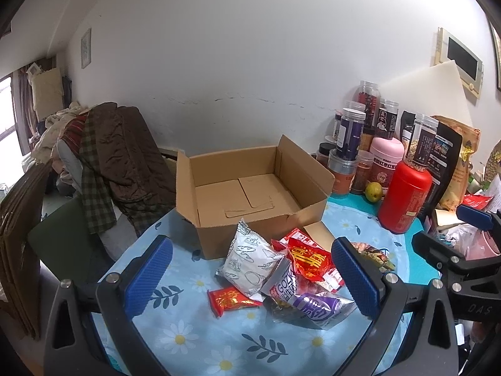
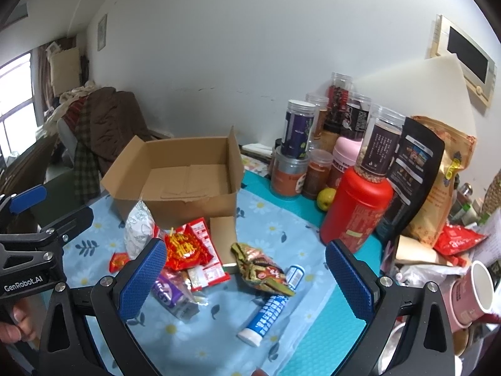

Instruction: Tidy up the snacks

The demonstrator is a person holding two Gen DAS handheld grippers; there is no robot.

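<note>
Both my grippers, left (image 1: 250,269) and right (image 2: 245,277), wide, empty. Risk: snacks (image 1: 281,275) overlap mid-frame, could grab two; box (image 1: 250,185) empty.

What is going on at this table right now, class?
A person holds two sets of tongs, the left tongs and right tongs, both open and empty above a pile of snack packets on the flowered tablecloth. The open cardboard box behind the pile holds no snacks, so sorting has not visibly begun. A blue-and-white tube lies nearby.
</note>
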